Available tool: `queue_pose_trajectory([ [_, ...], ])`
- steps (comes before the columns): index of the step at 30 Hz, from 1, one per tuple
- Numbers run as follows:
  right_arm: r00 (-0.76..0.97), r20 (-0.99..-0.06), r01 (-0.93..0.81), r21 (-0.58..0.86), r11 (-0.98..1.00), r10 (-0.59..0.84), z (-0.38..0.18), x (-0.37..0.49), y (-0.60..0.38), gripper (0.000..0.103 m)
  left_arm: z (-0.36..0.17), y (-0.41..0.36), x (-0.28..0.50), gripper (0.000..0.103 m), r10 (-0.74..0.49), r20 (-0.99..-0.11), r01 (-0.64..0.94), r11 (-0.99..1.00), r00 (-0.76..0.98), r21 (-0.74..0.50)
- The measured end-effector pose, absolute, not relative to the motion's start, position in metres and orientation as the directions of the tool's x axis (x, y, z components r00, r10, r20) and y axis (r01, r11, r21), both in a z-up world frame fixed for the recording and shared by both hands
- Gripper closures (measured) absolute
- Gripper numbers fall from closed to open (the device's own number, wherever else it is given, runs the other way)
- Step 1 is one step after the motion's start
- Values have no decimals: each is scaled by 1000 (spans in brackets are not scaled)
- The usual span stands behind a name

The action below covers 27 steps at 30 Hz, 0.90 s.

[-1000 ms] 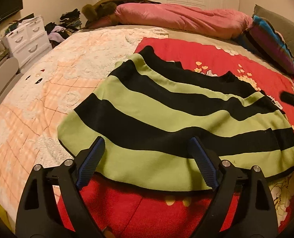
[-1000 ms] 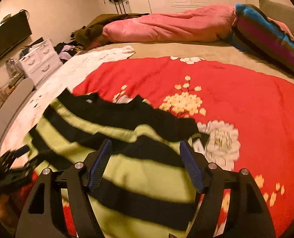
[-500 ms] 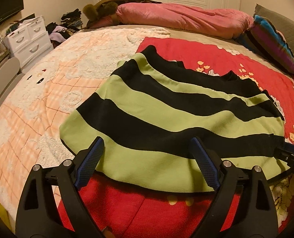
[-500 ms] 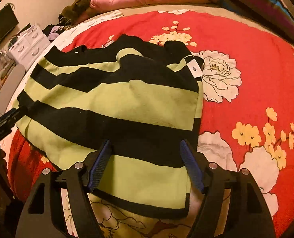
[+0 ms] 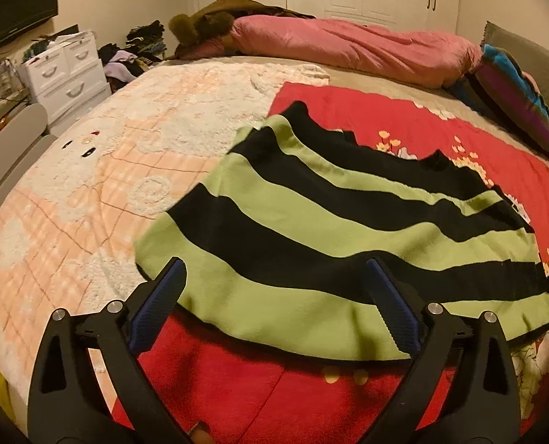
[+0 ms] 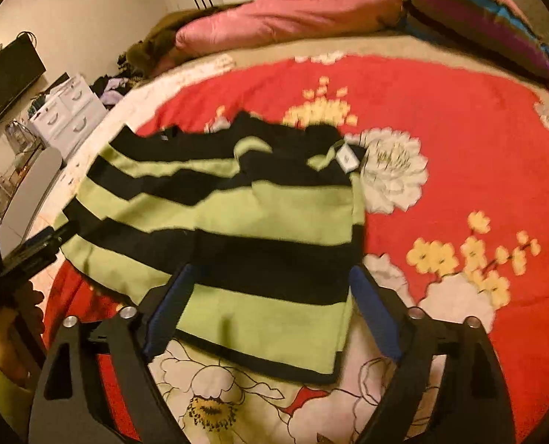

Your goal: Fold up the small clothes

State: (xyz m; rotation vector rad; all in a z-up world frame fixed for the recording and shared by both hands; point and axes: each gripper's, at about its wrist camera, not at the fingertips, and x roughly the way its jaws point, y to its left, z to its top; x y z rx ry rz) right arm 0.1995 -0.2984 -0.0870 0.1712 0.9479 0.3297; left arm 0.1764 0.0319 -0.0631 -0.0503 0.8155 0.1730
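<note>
A green and black striped sweater [image 5: 330, 229] lies flat on the red floral blanket [image 5: 404, 125], its hem toward me. My left gripper [image 5: 274, 270] hovers over the hem's left part, jaws opening, pads pressing on nothing. My right gripper [image 6: 272, 273] hangs over the sweater's [image 6: 237, 214] right hem corner, jaws opening too, with cloth showing between the fingers but not pinched. A white tag [image 6: 348, 157] sticks out at the collar. In the right wrist view, the left gripper [image 6: 33, 248] shows at the sweater's left edge, held by a hand [image 6: 11, 318].
A peach and white fleecy blanket [image 5: 107, 170] covers the bed's left side. A pink duvet [image 5: 348, 44] and a striped pillow [image 5: 515, 88] lie at the far end. White drawers [image 5: 67, 70], a clothes pile [image 5: 133, 55] and a dark screen [image 6: 4, 85] stand beyond the bed's left edge.
The right gripper has drawn back from the collar to the sweater's near hem corner, and its jaws have widened. The left gripper's jaws have widened a little; it has hardly moved.
</note>
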Motion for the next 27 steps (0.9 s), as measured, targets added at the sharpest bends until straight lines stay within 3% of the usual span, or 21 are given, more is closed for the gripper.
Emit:
queue_pose_trajectory([
  [8, 623, -708, -208, 260, 943, 332, -52, 189, -303, 6, -57, 40, 172, 10, 163, -714, -213, 977, 681, 19],
  [27, 665, -658, -267, 234, 935, 354, -17, 168, -282, 6, -31, 49, 147, 10, 194, -671, -252, 968, 716, 10],
])
